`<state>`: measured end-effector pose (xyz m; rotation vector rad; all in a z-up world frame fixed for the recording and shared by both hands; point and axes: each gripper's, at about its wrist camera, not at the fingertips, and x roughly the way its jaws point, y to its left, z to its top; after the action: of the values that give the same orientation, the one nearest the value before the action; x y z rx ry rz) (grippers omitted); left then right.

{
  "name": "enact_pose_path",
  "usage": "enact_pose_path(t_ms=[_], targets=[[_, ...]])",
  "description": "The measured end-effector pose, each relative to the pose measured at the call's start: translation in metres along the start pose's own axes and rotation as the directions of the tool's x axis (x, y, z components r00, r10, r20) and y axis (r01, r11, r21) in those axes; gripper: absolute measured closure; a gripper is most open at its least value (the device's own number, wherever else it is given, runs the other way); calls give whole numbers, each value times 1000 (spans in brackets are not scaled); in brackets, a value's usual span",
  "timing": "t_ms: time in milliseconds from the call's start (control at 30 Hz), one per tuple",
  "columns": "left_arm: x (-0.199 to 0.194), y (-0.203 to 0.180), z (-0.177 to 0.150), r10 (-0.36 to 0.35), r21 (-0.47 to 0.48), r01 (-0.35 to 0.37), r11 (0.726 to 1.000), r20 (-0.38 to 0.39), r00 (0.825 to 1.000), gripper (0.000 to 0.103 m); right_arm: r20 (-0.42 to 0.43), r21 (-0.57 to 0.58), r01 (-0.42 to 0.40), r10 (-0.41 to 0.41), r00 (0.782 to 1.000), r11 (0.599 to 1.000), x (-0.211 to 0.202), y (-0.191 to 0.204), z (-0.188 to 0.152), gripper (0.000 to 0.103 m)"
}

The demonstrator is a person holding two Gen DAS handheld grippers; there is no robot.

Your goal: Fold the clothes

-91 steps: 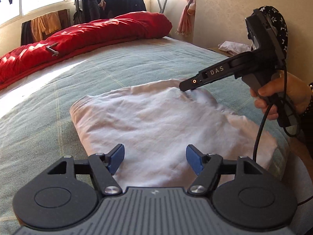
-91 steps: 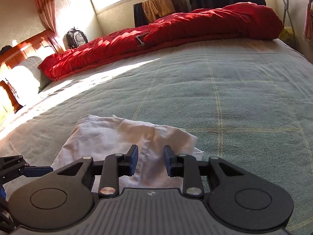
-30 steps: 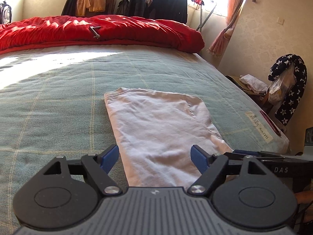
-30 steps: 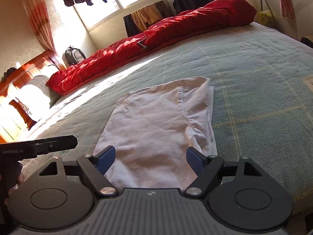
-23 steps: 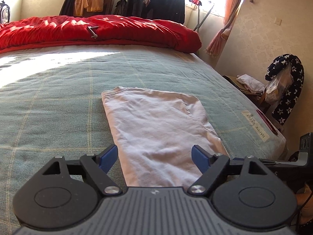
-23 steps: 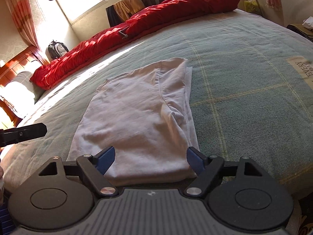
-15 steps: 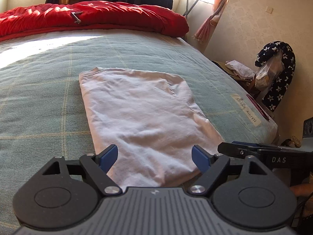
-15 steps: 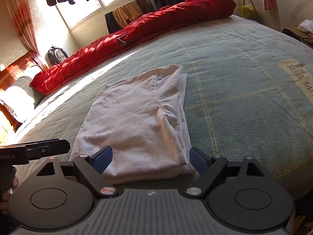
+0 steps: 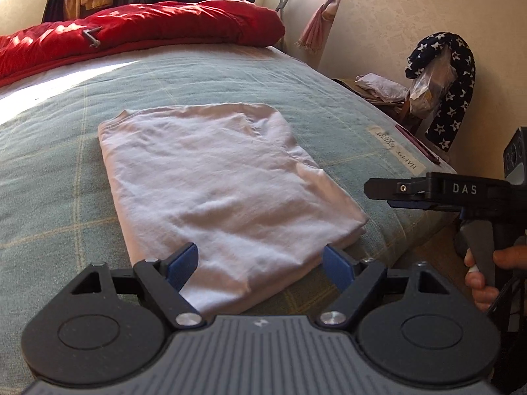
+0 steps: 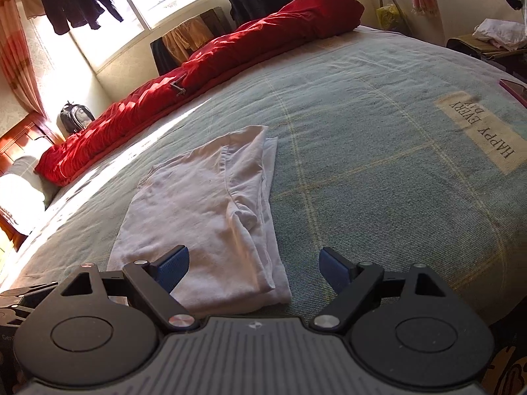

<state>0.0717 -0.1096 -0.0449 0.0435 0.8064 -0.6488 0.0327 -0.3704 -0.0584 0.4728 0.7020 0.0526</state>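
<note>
A white garment [image 9: 224, 191] lies folded into a long rectangle on the green checked bed cover [image 9: 49, 171]. My left gripper [image 9: 260, 261] is open wide, its blue pads [image 9: 182, 263] on either side of the garment's near left corner without pressing on it. My right gripper [image 10: 253, 263] is also open wide, over the near right corner of the garment [image 10: 204, 217]. In the left wrist view the right gripper [image 9: 374, 188] pokes in from the right, past the garment's edge, with a hand [image 9: 484, 276] on its grip. The left gripper [image 10: 19, 296] shows at the far left of the right wrist view.
A red quilt [image 9: 138, 29] runs along the bed's far side. Beyond the bed's right edge stand a low table with clothes [image 9: 378, 87] and a star-patterned scarf [image 9: 457, 75]. A backpack [image 10: 75, 118] and wooden headboard [image 10: 19, 144] are at the left. Clothes hang by the window [image 10: 82, 3].
Both grippers have drawn back from the garment's far part to its near edge. The right jaws now stand wider. The garment lies as before.
</note>
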Motion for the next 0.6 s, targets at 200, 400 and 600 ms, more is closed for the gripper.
enact_pose_path(t_ms=[200,400,600], targets=[[30,-22,6,-20,104,22,994,-28,999,20,17,48,15,-16,1000,999,-7,-16,1,14],[31,-20,-16,-52,42,57,997,-112,992,19,26,76,11,-13,1000,997,-7,-28,2,11],[14,-27,-7,-54,64,60,996,-82,995,19,-7,92,-13,14,1000,996,10,-30,3,11]])
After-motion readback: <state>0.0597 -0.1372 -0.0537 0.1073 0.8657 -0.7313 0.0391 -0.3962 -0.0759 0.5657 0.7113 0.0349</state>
